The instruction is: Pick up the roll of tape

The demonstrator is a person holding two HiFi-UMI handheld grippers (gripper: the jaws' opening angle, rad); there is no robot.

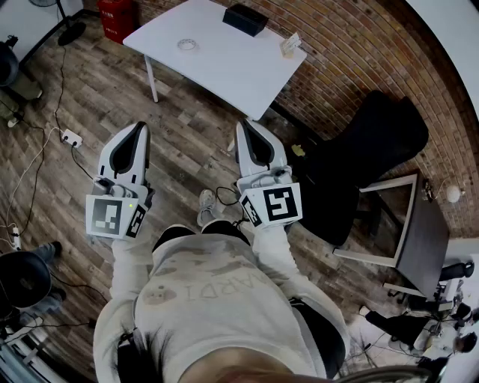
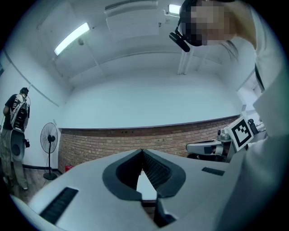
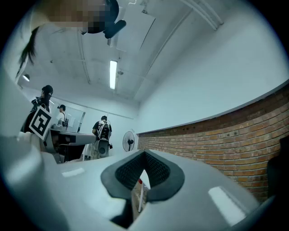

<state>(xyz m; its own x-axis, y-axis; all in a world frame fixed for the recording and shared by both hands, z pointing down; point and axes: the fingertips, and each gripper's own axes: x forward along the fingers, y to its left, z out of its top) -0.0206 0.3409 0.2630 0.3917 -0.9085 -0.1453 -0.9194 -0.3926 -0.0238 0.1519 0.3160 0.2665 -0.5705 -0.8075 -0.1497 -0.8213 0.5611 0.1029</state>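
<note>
The roll of tape (image 1: 188, 45), a small clear ring, lies on the white table (image 1: 224, 67) at the far end of the head view. It shows in neither gripper view. I stand on the wooden floor well short of the table. My left gripper (image 1: 140, 126) and right gripper (image 1: 249, 123) are held side by side at waist height, pointing toward the table. The left gripper (image 2: 142, 151) has its jaws together at the tips with nothing between them. So does the right gripper (image 3: 144, 153). Both point slightly upward at the brick wall.
On the table also sit a black box (image 1: 245, 19) and a small card holder (image 1: 290, 45). A black chair (image 1: 374, 149) stands to the right by the brick wall. A power strip (image 1: 71, 138) and cables lie on the floor at left. Other people (image 3: 103, 133) stand far off.
</note>
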